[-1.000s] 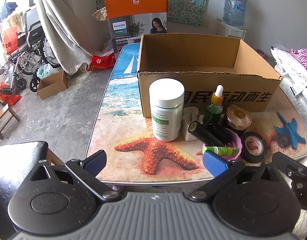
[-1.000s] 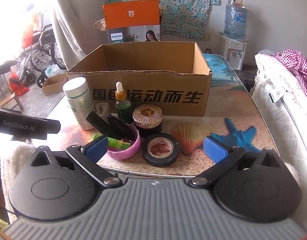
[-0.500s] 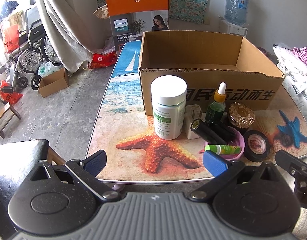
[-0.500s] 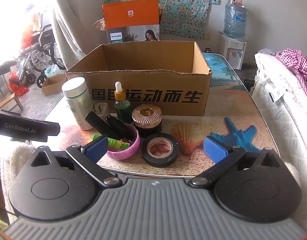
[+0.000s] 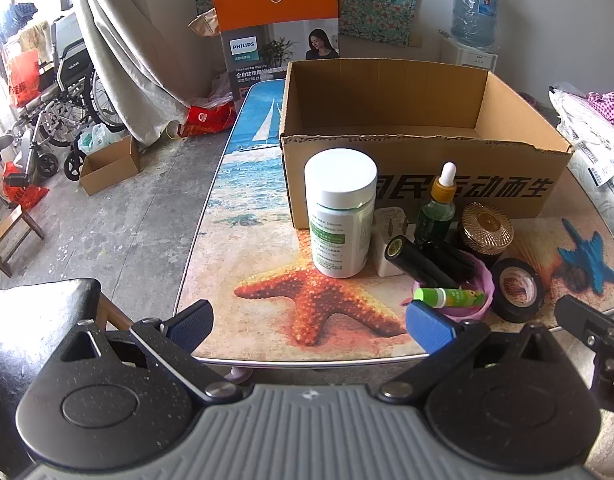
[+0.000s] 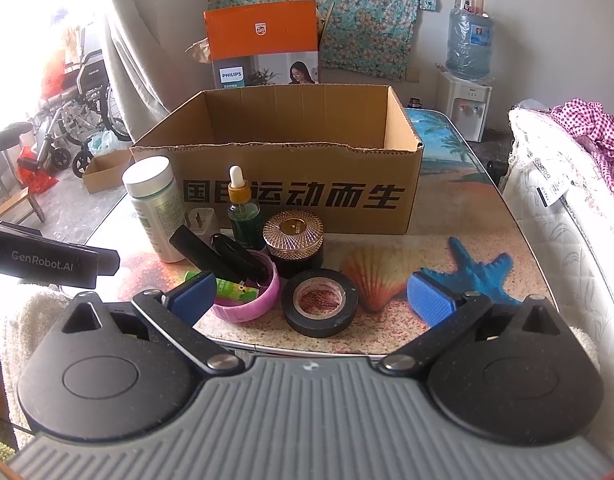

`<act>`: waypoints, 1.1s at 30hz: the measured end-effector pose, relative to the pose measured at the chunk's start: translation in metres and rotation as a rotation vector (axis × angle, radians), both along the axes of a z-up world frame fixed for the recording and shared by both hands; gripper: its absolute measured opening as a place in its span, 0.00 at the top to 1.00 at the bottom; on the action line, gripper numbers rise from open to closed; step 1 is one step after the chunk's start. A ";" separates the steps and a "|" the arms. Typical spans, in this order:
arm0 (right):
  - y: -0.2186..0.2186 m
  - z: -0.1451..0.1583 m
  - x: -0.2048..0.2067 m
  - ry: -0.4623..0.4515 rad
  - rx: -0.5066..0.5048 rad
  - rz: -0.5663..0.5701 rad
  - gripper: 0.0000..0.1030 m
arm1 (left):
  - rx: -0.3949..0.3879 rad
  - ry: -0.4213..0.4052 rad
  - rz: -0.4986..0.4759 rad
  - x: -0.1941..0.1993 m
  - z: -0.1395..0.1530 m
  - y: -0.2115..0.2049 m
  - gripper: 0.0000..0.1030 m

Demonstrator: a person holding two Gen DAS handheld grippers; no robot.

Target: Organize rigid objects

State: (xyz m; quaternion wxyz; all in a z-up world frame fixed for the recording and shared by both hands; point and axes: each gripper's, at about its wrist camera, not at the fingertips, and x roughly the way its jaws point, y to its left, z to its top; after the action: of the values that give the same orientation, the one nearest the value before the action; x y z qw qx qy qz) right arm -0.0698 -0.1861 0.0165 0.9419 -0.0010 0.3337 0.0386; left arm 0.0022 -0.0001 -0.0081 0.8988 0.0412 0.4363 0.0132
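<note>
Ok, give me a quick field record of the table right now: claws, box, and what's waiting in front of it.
left claw: open, holding nothing, at the near table edge
right claw: open, holding nothing
cardboard box: open top, visible interior bare
white bottle: upright, left of group
dropper bottle: upright, at box front
gold-lidded jar: beside dropper bottle
pink bowl: holds black tubes, green tube
black tape roll: flat, right of bowl
</note>
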 end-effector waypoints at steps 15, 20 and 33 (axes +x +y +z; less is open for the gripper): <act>0.004 0.001 0.001 -0.005 -0.009 0.005 0.01 | -0.001 0.003 0.008 0.002 -0.001 0.002 0.00; 0.004 0.002 0.002 -0.008 -0.006 0.006 0.01 | -0.001 0.003 0.009 0.002 -0.001 0.003 0.00; 0.002 -0.002 0.007 0.004 0.026 0.025 0.01 | -0.003 0.022 0.000 0.005 -0.007 0.002 0.00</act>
State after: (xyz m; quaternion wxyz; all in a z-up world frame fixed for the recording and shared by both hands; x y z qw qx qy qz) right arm -0.0627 -0.1838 0.0144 0.9406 0.0072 0.3350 0.0547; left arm 0.0073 0.0015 -0.0152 0.8940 0.0397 0.4461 0.0121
